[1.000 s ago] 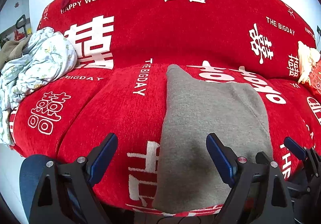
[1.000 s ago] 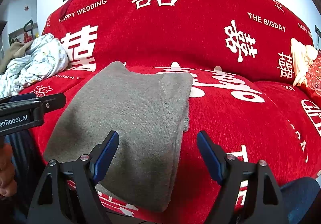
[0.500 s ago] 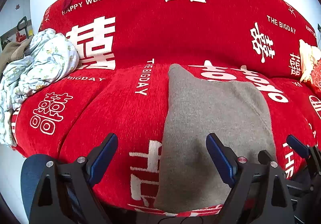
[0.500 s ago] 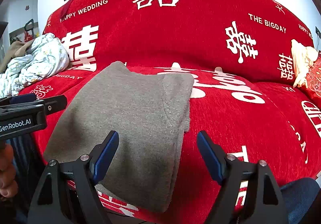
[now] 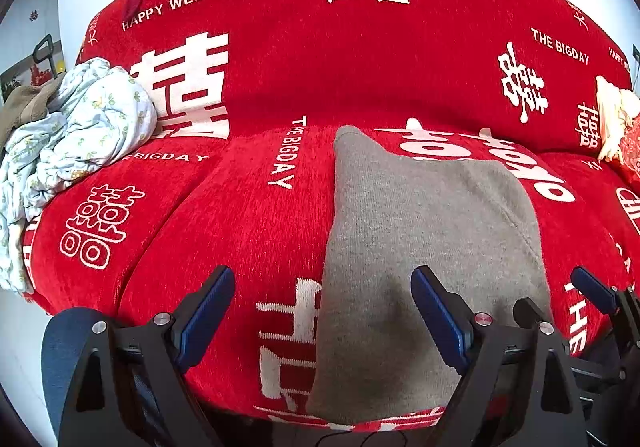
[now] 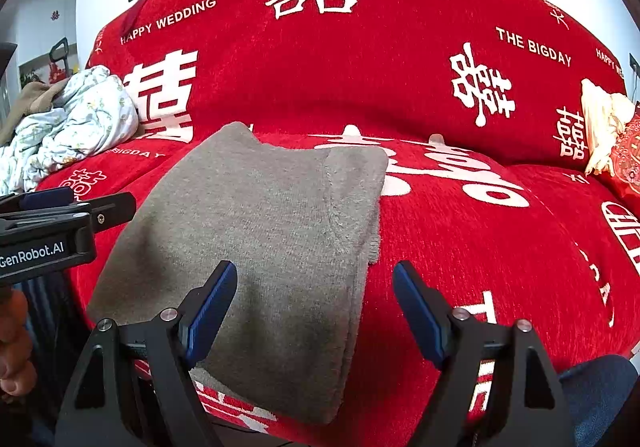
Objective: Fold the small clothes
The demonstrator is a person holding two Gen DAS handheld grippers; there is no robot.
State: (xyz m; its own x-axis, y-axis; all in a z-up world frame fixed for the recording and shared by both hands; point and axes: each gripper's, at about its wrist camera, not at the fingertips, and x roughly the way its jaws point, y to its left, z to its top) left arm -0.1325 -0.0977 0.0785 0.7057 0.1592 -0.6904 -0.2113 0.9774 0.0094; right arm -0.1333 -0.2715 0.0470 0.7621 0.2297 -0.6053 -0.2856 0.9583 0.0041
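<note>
Grey knitted garment (image 5: 424,247) lying flat on the front of the red sofa seat (image 5: 240,231), already doubled lengthwise into a long strip, near end hanging slightly over the seat's front edge. Likely laid so for a crosswise fold next, near end carried up to the far end. Left tool (image 5: 324,311) hovering just above the garment's left border, blue pads wide apart, nothing between them but fabric and sofa below, no contact visible. Right tool (image 6: 314,305) likewise spread wide and empty, straddling the garment's right border, where a frayed corner shows. Both seemingly poised at the near corners, one per side, for a paired pinch. Crumpled pale floral cloth (image 5: 76,135) heaped at the sofa's left end with a brownish piece behind it, well apart from the work. Cream fabric (image 6: 604,127) and a red embroidered cushion (image 6: 628,155) at the far right, also clear. Dark-trousered knees showing at the lower edges. Nothing blocking the fold path.
</note>
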